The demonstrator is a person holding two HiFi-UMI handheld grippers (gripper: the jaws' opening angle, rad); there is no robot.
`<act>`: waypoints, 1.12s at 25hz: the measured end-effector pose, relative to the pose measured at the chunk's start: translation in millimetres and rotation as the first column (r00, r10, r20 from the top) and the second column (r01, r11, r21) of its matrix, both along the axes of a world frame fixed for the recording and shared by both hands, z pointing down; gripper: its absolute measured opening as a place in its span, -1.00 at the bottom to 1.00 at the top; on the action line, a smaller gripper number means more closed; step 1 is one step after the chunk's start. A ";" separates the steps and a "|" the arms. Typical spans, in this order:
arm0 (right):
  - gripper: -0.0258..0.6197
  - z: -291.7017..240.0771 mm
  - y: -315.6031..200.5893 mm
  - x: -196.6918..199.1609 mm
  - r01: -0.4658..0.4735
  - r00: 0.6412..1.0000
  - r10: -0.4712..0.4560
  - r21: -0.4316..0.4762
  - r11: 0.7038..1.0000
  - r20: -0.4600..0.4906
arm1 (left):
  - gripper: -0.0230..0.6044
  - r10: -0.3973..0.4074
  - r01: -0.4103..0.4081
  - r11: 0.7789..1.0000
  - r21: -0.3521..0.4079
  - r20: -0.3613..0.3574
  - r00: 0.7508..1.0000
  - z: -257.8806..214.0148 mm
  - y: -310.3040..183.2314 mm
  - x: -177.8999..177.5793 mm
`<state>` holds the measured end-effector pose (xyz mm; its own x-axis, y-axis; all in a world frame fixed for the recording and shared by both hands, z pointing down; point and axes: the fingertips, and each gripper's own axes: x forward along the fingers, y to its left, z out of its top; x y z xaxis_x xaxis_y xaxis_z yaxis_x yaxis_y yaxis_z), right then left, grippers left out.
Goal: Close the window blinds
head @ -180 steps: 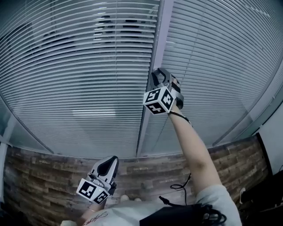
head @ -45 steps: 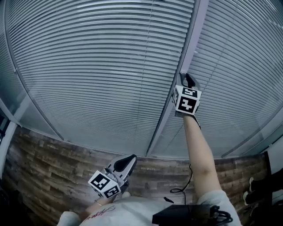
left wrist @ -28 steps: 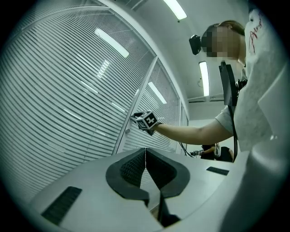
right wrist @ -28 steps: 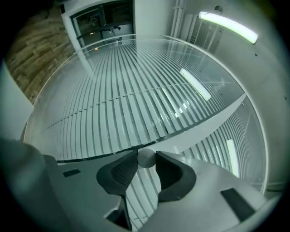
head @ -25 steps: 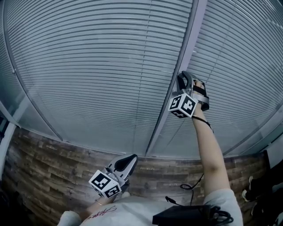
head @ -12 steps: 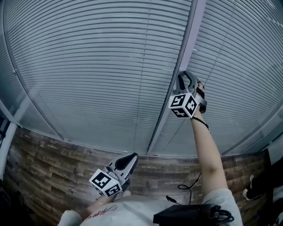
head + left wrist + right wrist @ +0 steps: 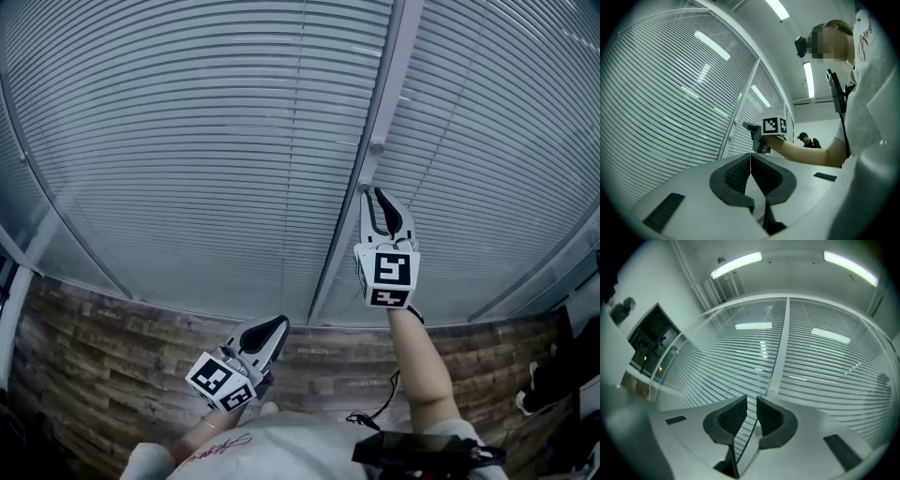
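Head view puts the white horizontal-slat window blinds (image 7: 187, 141) right in front of you, filling both panes either side of the pale grey upright post (image 7: 389, 75). Their slats lie flat and overlapped. Your right claw (image 7: 375, 199) points up along that post, just under the small round knob (image 7: 377, 147) on it and not touching it. Its black-and-white marker cube (image 7: 386, 277) faces you squarely. Your left claw (image 7: 267, 328) sits low, near your body, in front of the brown wood-pattern band (image 7: 112, 347) below the glass, well apart from the blinds.

The right gripper view shows what the head view cannot: the right claw is released, its dark pads a narrow gap apart, with only slats showing through the gap. It also takes in two long ceiling light strips (image 7: 738, 263). The left gripper view shows the left claw clenched, tips meeting on nothing, and a person in a dark cap (image 7: 805, 138) far behind your arm.

Half a second ago your right claw was higher, beside the post with its cube tilted; it has since dropped. Seven seconds ago dark shapes showed through the left pane's slats; now they don't.
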<state>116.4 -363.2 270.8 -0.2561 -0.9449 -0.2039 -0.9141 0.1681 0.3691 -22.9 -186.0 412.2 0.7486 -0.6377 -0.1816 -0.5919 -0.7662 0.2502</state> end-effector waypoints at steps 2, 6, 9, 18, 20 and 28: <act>-0.71 5.5 23.8 -3.7 0.034 0.998 -0.034 0.001 0.999 0.054 | -0.87 0.009 -0.009 1.000 0.007 0.008 1.000 -1.9 -1.6 2.7; -0.77 15.3 66.6 -18.5 0.115 0.989 -0.114 -0.001 0.993 0.091 | -0.87 0.020 -0.021 1.000 0.023 0.021 1.000 -5.7 -4.4 7.8; -0.79 27.2 93.8 -23.7 0.154 0.981 -0.151 -0.017 0.988 0.122 | -0.87 0.021 -0.022 0.999 0.039 0.031 0.999 -8.1 -6.2 10.2; -0.84 70.1 141.0 -28.5 0.219 0.963 -0.198 -0.104 0.970 0.182 | -0.87 0.027 -0.032 0.996 0.078 0.053 0.998 -15.3 -11.6 20.0; -0.85 75.3 147.2 -28.5 0.230 0.955 -0.201 -0.116 0.966 0.219 | -0.87 0.031 -0.035 0.996 0.080 0.056 0.998 -14.6 -10.5 21.6; -0.85 87.6 155.7 -29.6 0.248 0.949 -0.205 -0.163 0.955 0.240 | -0.87 0.023 -0.028 0.997 0.076 0.062 0.998 -16.5 -9.5 24.8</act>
<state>86.7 -207.6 358.4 -0.4372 -0.8935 -0.1024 -0.8979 0.4273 0.1059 2.0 -195.4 395.7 0.7754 -0.6044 -0.1827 -0.5846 -0.7966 0.1539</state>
